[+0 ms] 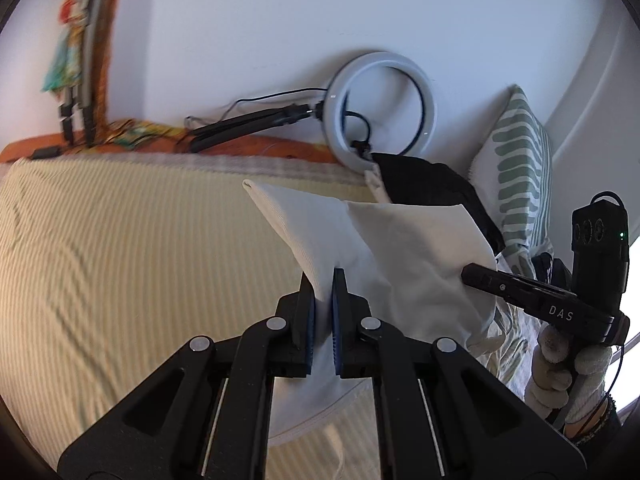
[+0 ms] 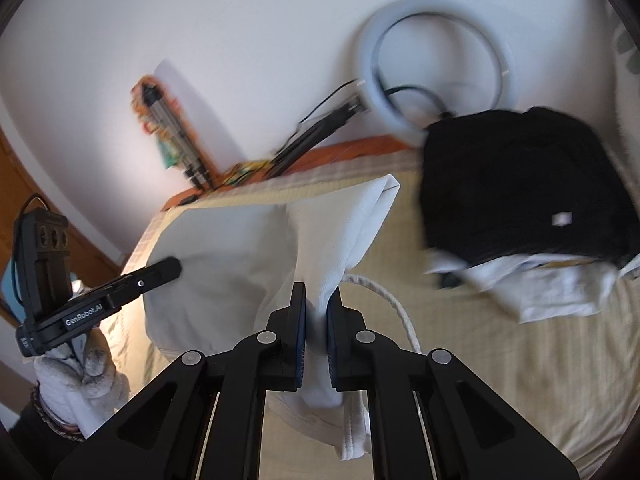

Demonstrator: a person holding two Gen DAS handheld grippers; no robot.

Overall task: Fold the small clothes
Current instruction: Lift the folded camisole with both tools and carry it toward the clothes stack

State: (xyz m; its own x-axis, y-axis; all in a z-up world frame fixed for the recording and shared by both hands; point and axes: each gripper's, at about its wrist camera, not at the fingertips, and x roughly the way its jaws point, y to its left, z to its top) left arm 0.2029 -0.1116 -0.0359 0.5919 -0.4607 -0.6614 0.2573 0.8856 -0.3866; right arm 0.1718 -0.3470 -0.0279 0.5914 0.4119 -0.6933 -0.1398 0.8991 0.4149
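Observation:
A small white garment [image 1: 404, 256] hangs lifted above the striped yellow bedspread [image 1: 132, 248], stretched between both grippers. My left gripper [image 1: 323, 280] is shut on one ribbed edge of it, and the cloth runs down between the blue pads. Off to the right in that view, my right gripper [image 1: 466, 273] bites into the same cloth, held by a gloved hand [image 1: 560, 368]. In the right wrist view my right gripper [image 2: 318, 294] is shut on the white garment [image 2: 224, 264], and my left gripper [image 2: 176, 266] grips its far side at left.
A pile of clothes with a black garment [image 2: 520, 184] on top lies at the bed's far right. A ring light [image 1: 382, 108] on a black arm leans on the white wall. A green-striped pillow [image 1: 520, 168] stands at right. A white cord [image 2: 394, 304] lies on the bedspread [image 2: 500, 344].

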